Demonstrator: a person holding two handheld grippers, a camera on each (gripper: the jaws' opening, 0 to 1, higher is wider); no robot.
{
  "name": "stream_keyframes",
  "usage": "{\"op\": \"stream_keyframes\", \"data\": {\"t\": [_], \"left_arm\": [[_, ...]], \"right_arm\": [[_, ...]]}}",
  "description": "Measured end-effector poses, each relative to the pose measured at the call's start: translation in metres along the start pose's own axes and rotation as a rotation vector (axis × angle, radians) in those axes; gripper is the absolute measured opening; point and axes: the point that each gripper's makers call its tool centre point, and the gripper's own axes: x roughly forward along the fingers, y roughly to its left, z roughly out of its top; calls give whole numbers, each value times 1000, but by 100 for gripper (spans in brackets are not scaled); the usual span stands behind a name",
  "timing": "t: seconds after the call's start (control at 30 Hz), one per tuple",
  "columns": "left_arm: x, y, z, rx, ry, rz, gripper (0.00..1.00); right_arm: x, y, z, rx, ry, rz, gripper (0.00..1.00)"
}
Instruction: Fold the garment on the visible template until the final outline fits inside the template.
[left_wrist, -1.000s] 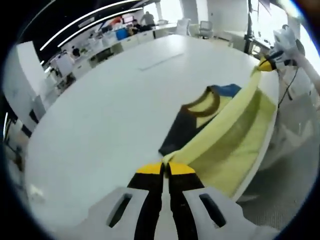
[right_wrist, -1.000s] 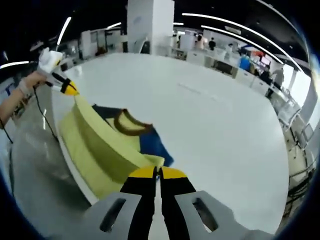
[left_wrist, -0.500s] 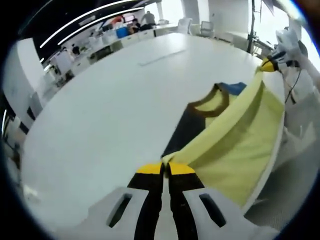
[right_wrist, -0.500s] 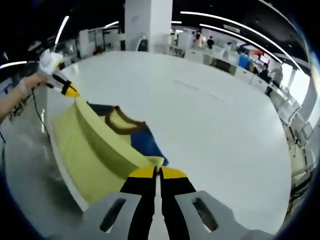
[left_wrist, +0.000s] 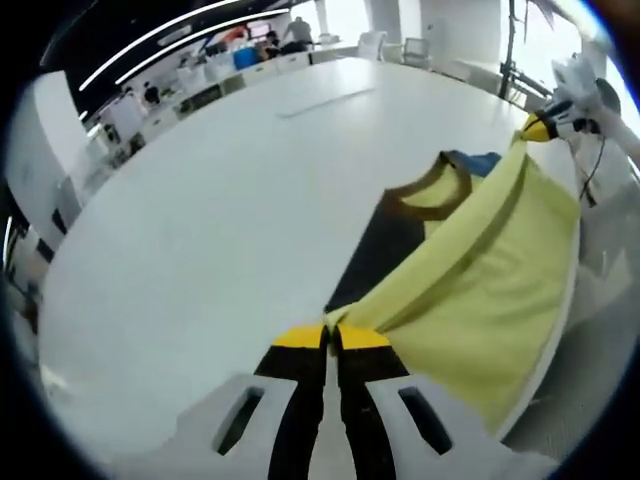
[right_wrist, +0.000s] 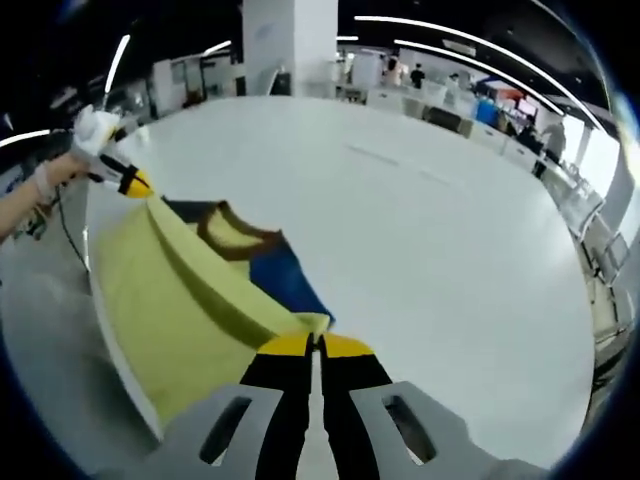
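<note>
In the left gripper view, the left gripper (left_wrist: 330, 335) rises from the bottom centre of the frame, its yellow-tipped black jaws clenched on one corner of the yellow T-shirt with a brown collar and navy and blue panels (left_wrist: 470, 285). The cloth is stretched in a taut band from that corner up to the upper right of the frame, where the right gripper (left_wrist: 545, 125) is seen pinching the other corner. The collar end of the garment lies on the broad white round table (left_wrist: 200, 200), right of centre, while the yellow body hangs over the table edge at lower right. No template outline can be made out on the table.

In the right gripper view, the right gripper (right_wrist: 315, 345) is shown at bottom centre, likewise closed on a yellow corner of the shirt. The left gripper (right_wrist: 130, 182) is seen at the upper left of the frame, held by a gloved hand (right_wrist: 95, 130), gripping the far corner. The garment occupies the left half of the frame, collar toward the table centre.

The step in hand is judged to be carrying the lifted hem over the shirt. It is best done with both corners kept level and the edge kept taut, so that the fold is laid straight and no slack is trapped underneath; the grips should be released only once the cloth is flat on the table.
</note>
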Motion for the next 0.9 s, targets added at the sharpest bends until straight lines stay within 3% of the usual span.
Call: {"op": "stream_keyframes", "data": {"t": [0.9], "left_arm": [[16,-1,-12,-34,30,-27,0]], "right_arm": [[28,-2,-24,39,58,-4,3]]}}
